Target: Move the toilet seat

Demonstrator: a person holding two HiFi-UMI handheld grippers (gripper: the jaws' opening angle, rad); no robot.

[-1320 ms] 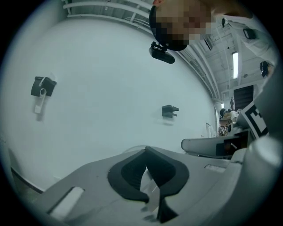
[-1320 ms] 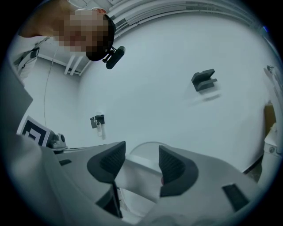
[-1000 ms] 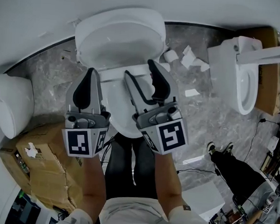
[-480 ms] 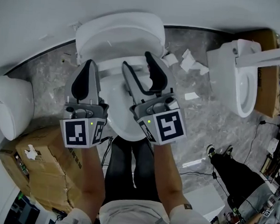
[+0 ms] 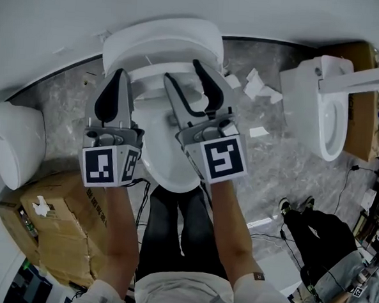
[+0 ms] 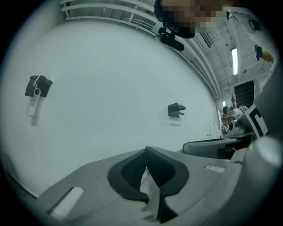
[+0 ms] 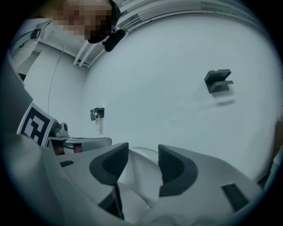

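Grey marbled floor (image 5: 70, 108), white wall (image 5: 44, 17); cardboard box (image 5: 54, 219) (crumpled) near toilet (image 5: 164, 40).

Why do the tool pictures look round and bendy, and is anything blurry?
Left gripper view: the wide lens curves the overhead rails and blacks out the corners. Right gripper view: same bulge, yet the wall bracket looks sharp. Head view: soft, even light; the toilet glows white, hardly any shadow.

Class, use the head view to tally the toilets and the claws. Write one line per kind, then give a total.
Toilets: 3 (centre toilet, left toilet, right toilet)
Claws: 2 (left claw, right claw)
Total: 5
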